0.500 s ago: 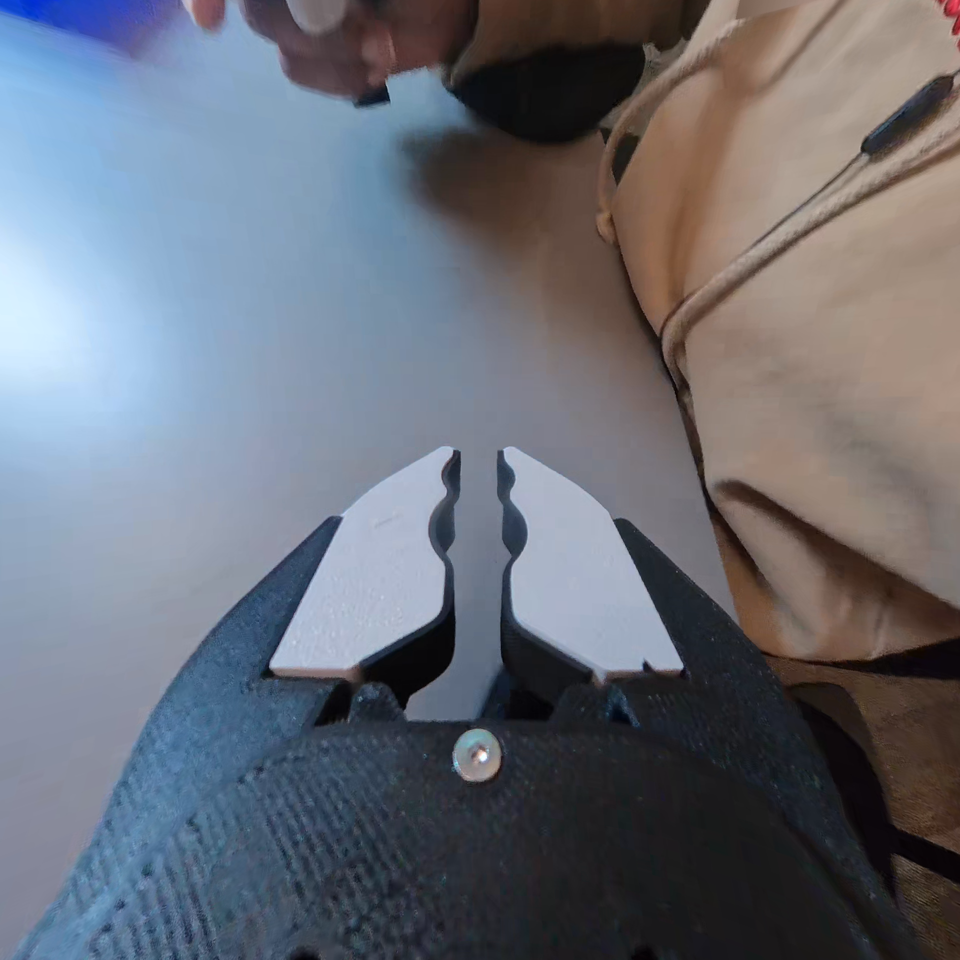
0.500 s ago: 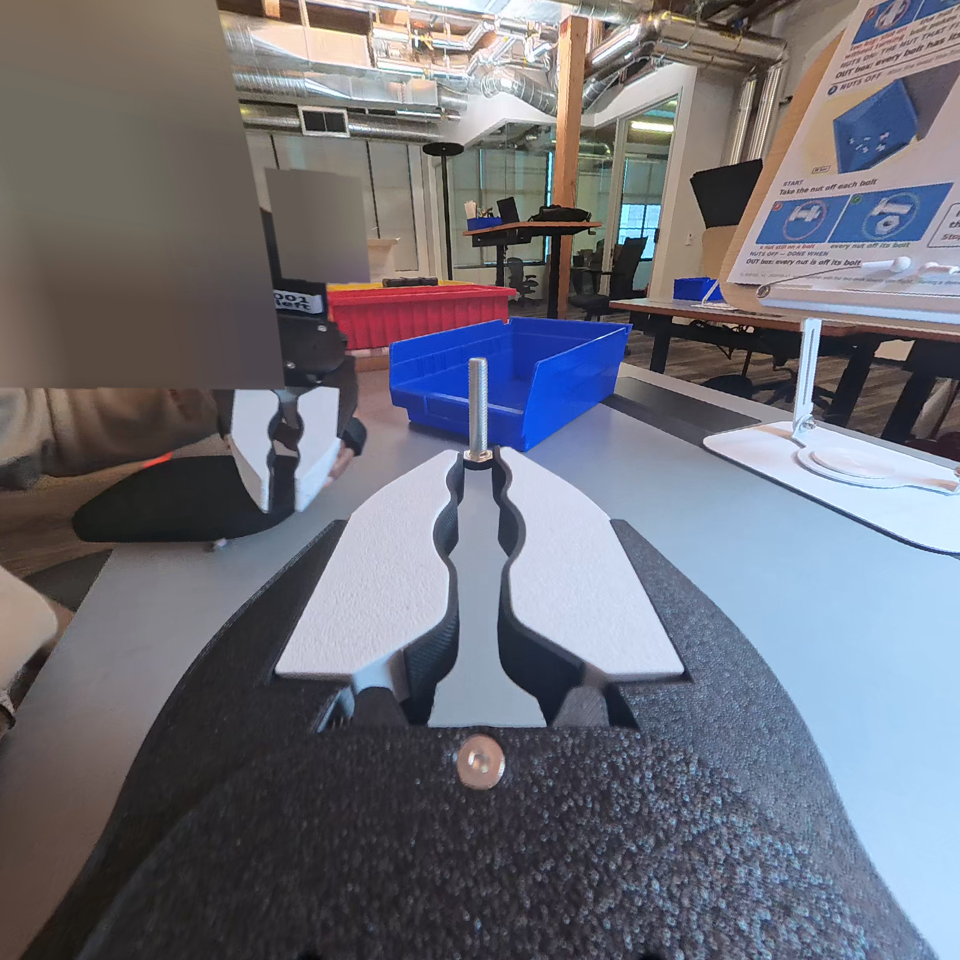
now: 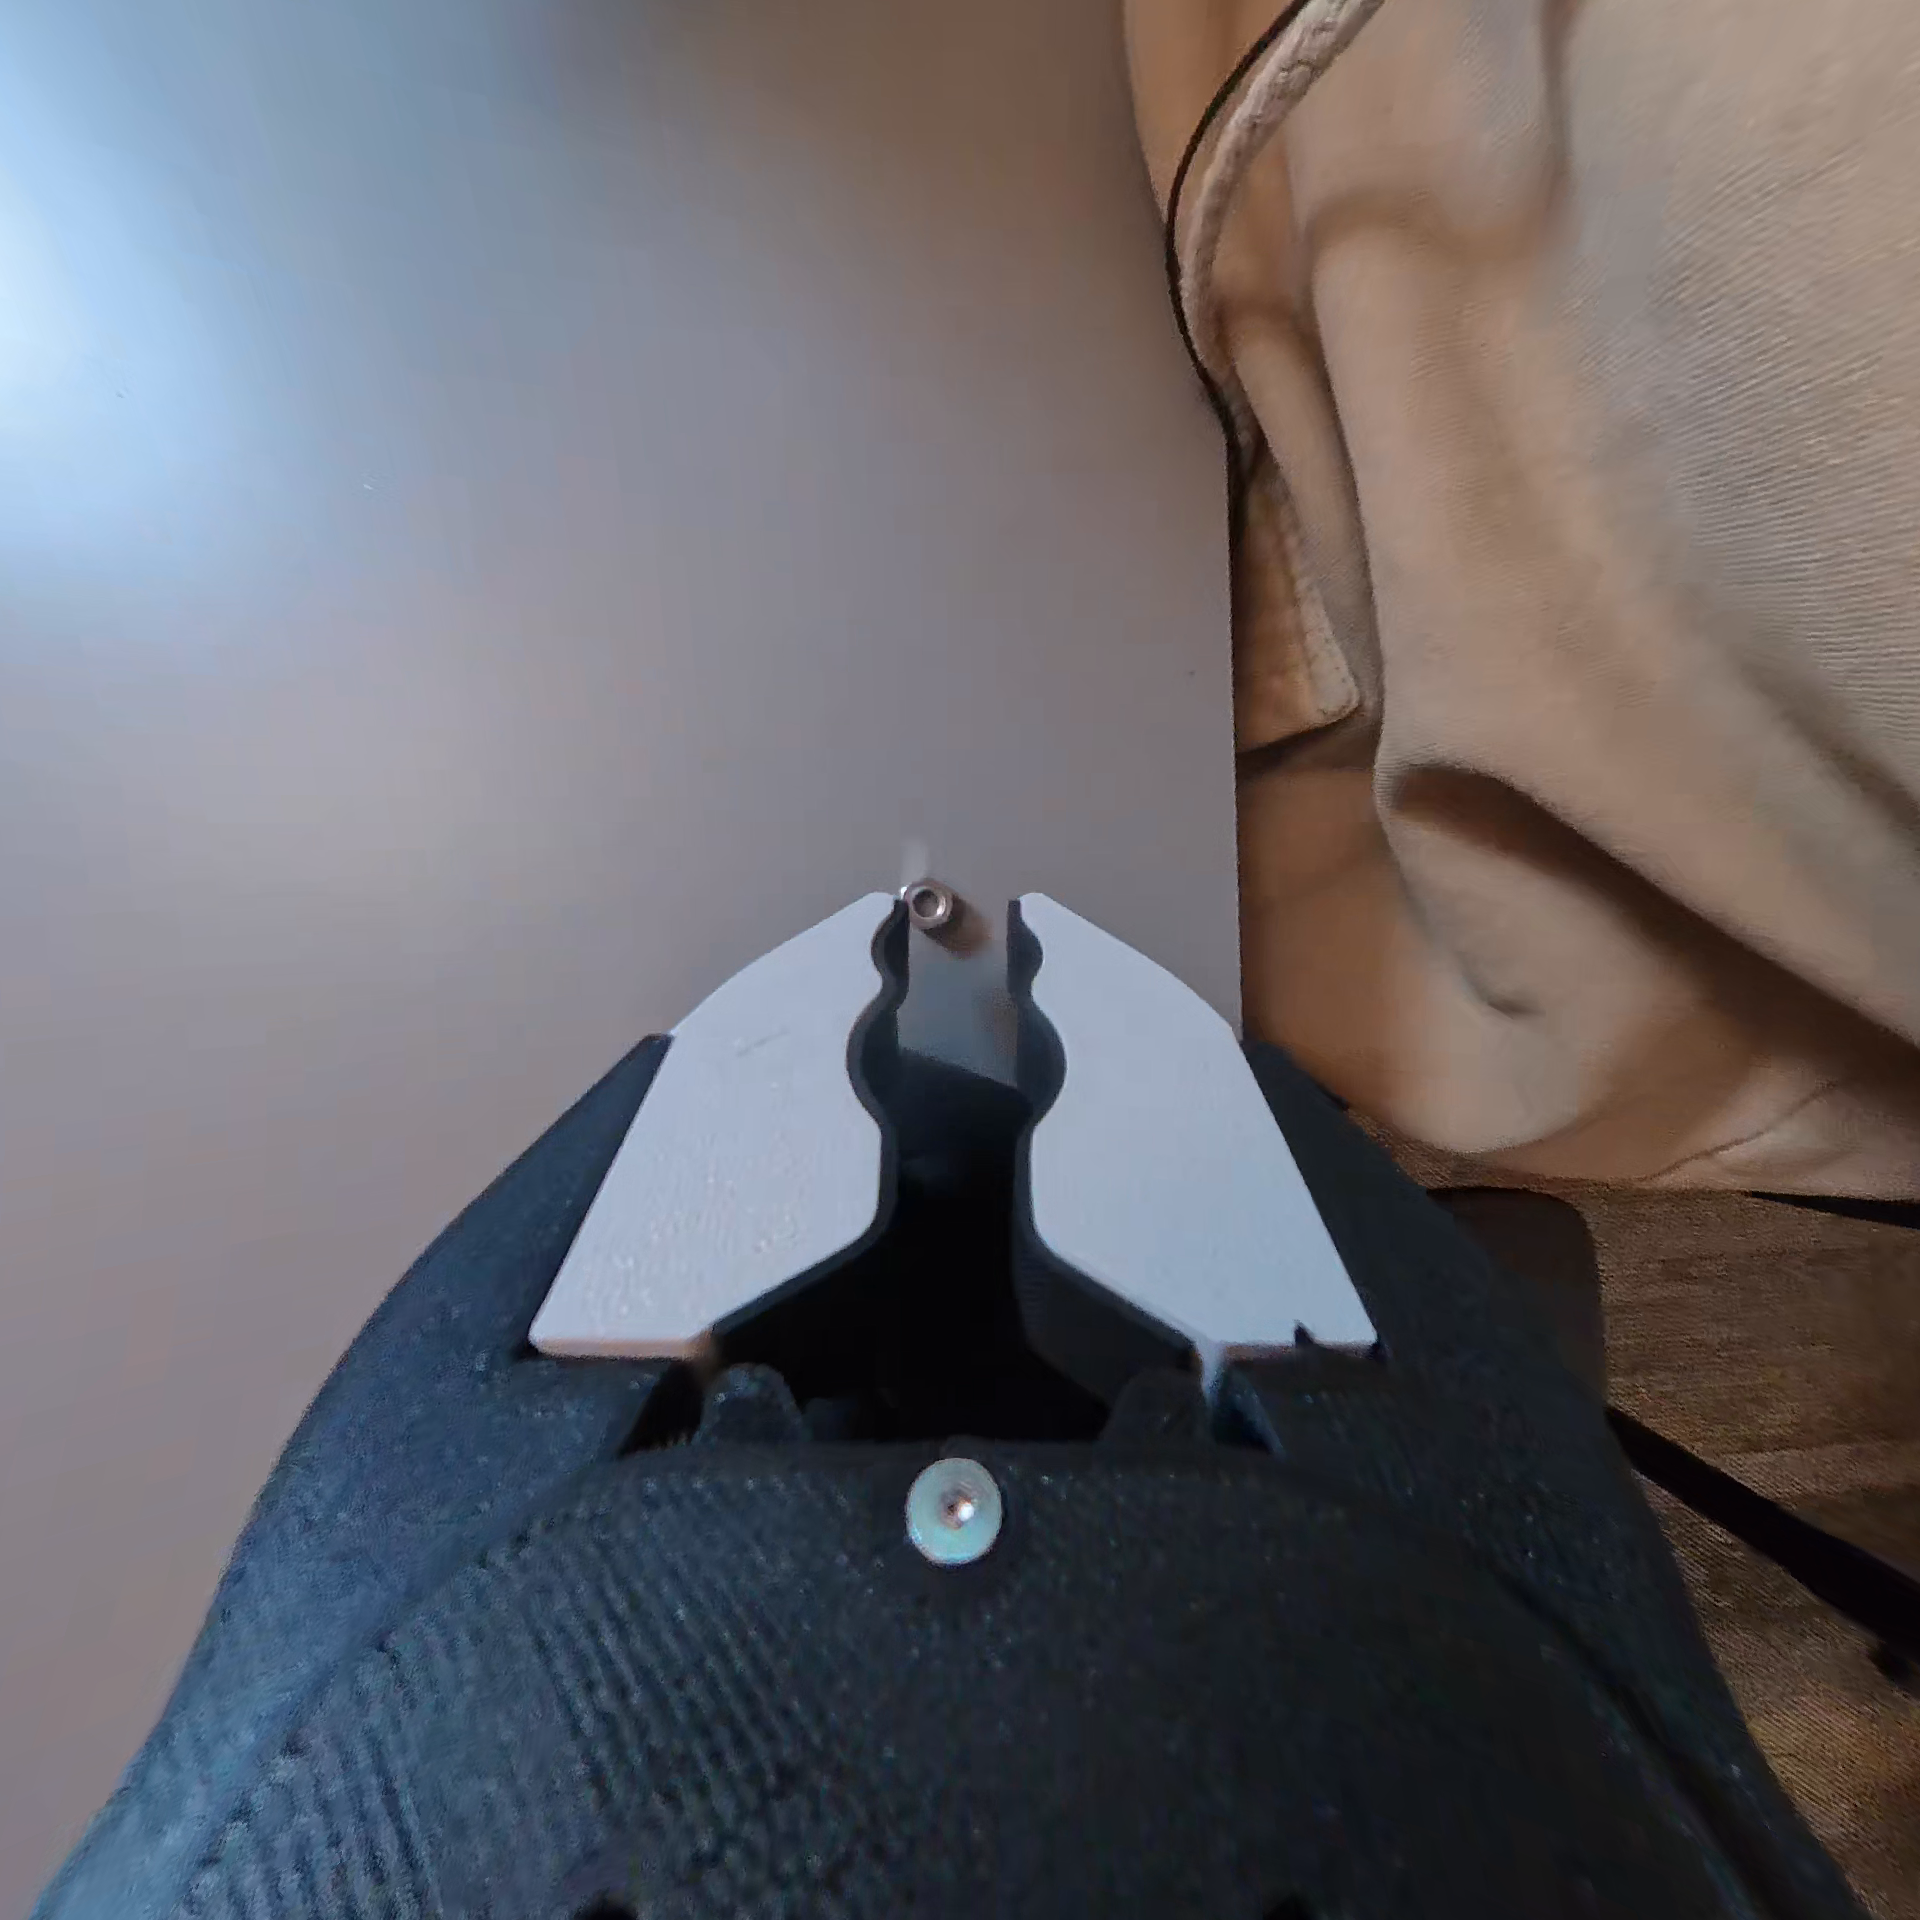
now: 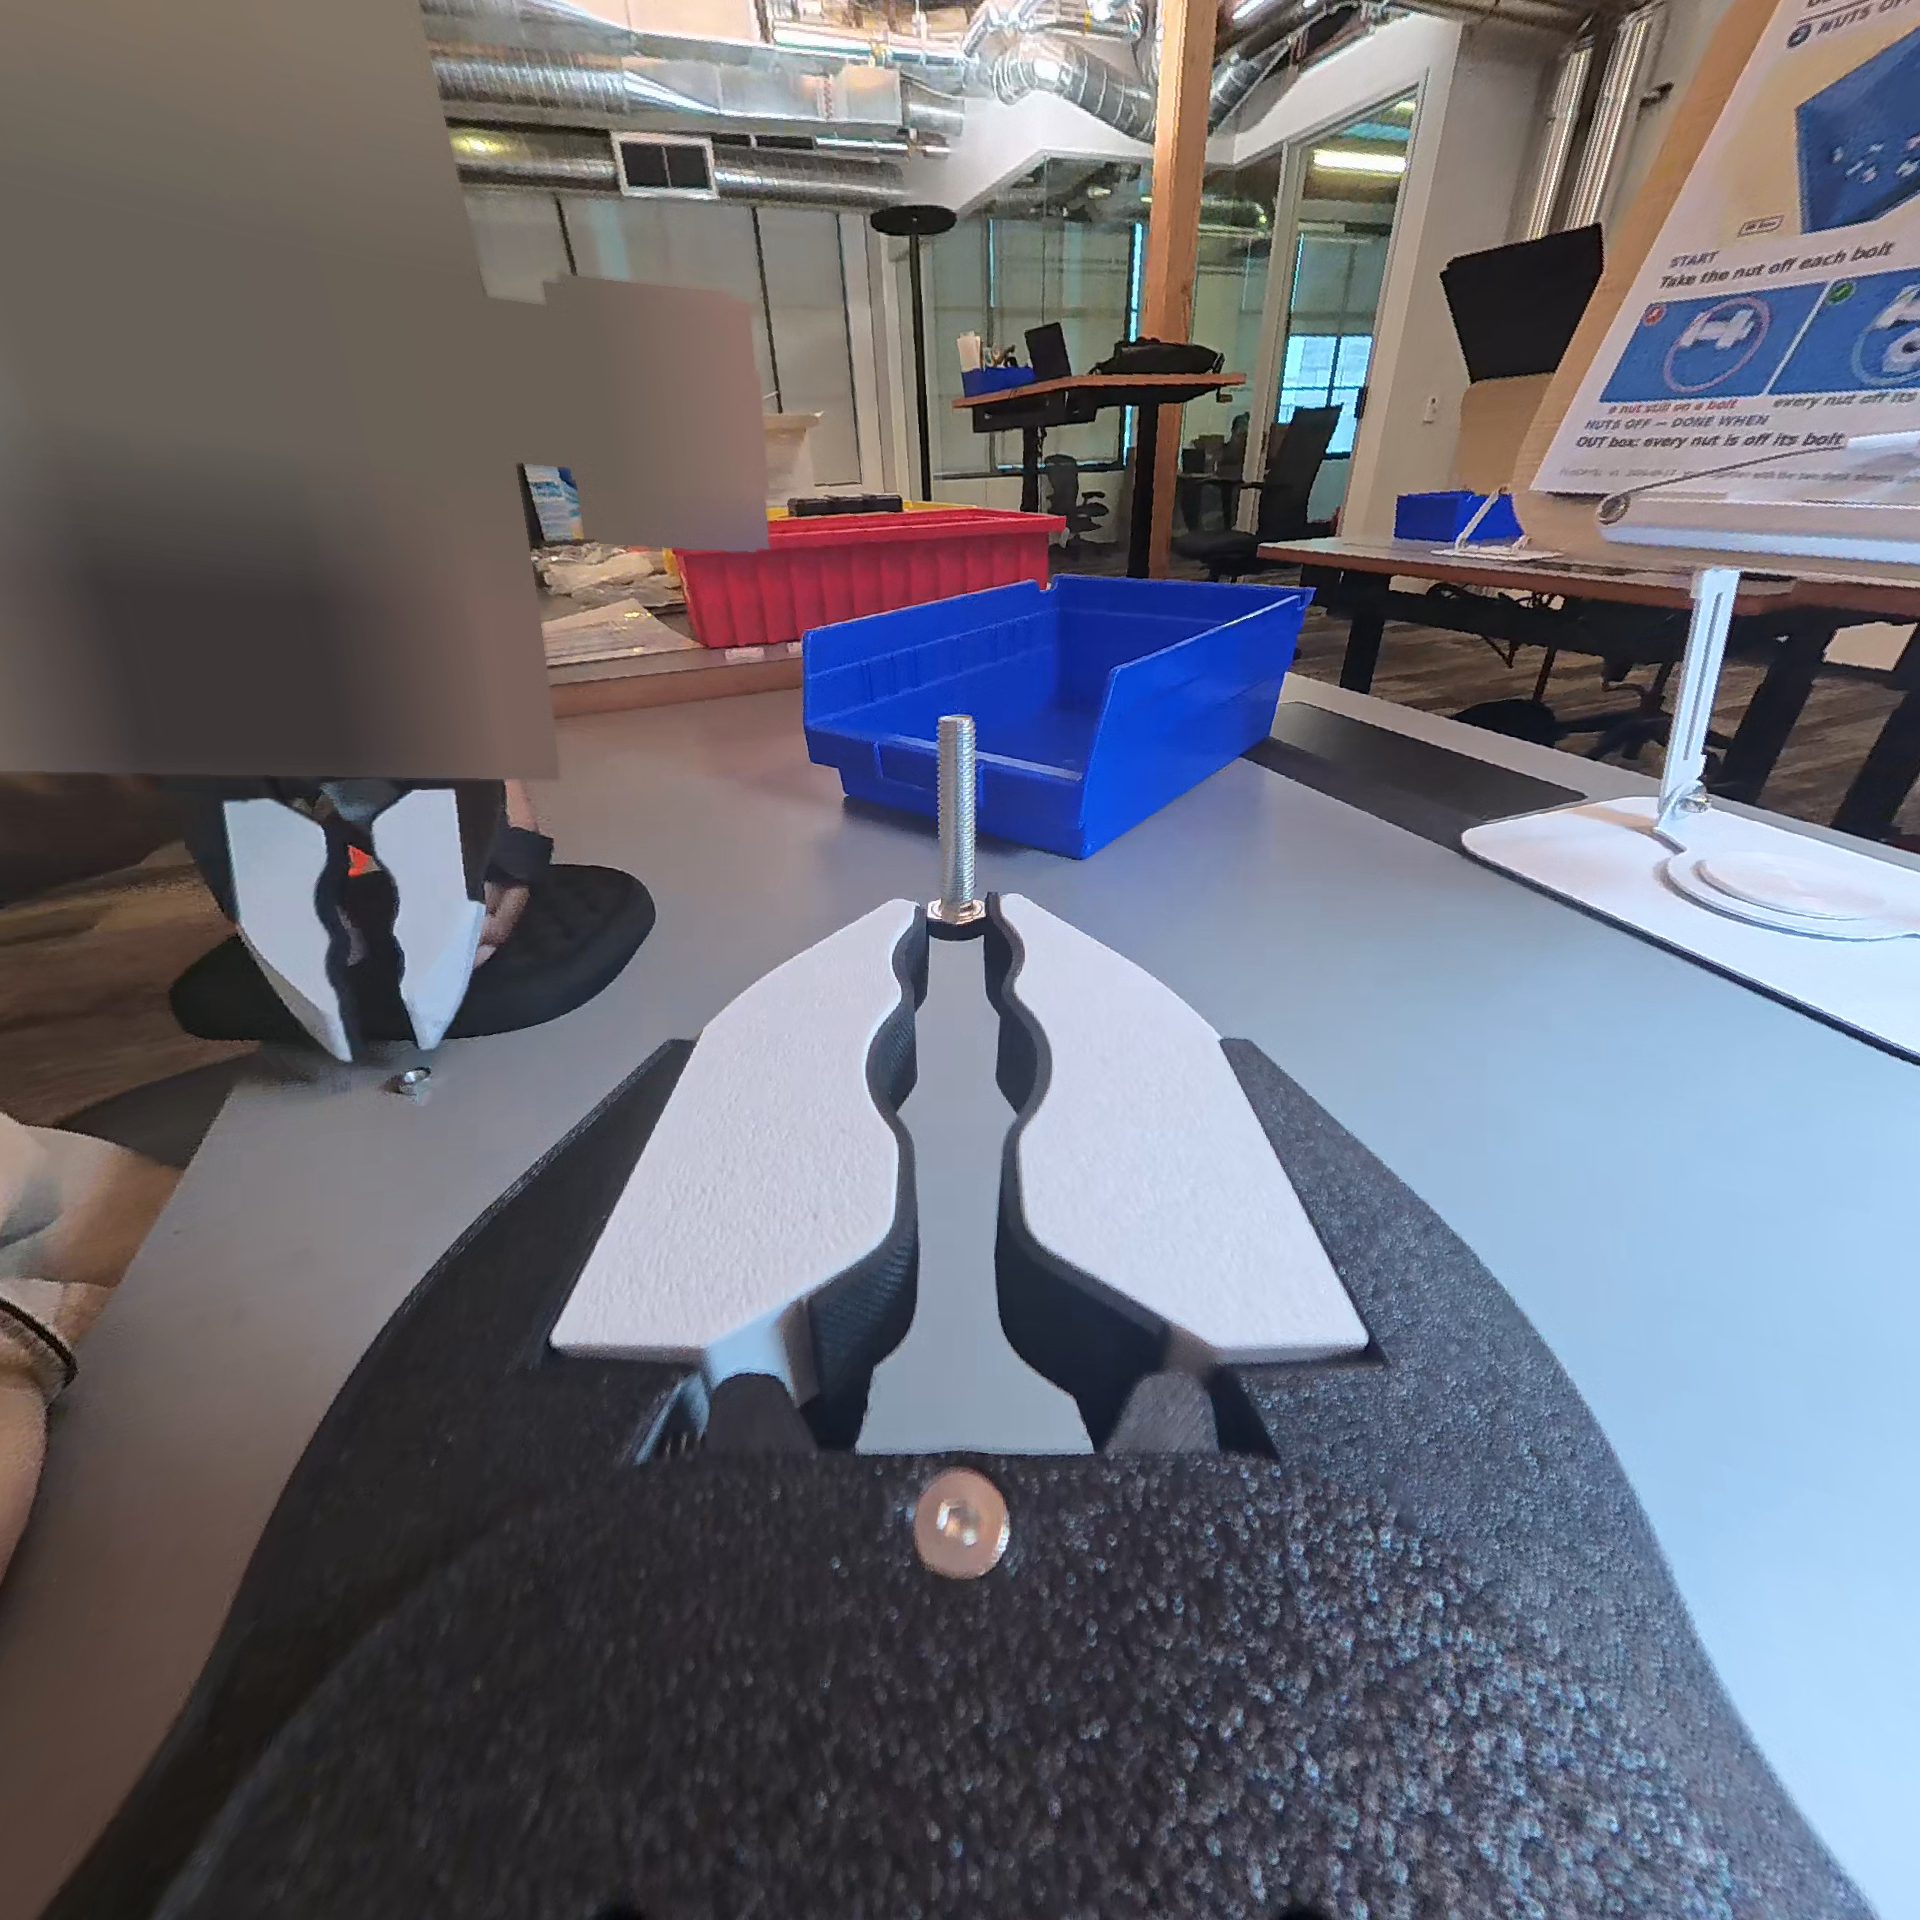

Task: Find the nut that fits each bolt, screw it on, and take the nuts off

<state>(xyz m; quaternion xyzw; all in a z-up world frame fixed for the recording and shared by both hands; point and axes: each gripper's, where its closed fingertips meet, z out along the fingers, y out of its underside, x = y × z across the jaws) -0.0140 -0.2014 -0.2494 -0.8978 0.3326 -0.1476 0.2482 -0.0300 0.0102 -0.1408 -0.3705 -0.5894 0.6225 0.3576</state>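
Observation:
My right gripper (image 4: 957, 916) is shut on the head of a silver bolt (image 4: 956, 805), holding it upright with the threaded shank pointing up over the grey table (image 4: 1351, 1039). My left gripper (image 3: 956, 906) is open and points down at the table near its edge. A small silver nut (image 3: 928, 906) lies on the table at its fingertips, close to the left finger (image 3: 769, 1122). The right wrist view shows the left gripper (image 4: 379, 1044) just above the nut (image 4: 410, 1083), not holding it.
An empty blue bin (image 4: 1049, 707) stands on the table behind the bolt, with a red bin (image 4: 862, 582) farther back. A white stand (image 4: 1704, 873) with an instruction sheet is at the right. The person's beige hoodie (image 3: 1558, 623) lies along the table edge beside my left gripper. Spacing between my two grippers at the tips: around 25 cm.
My left gripper has come down to the table near its edge and its fingers have opened wider. The nut now shows at its tips. My right gripper still holds the bolt upright.

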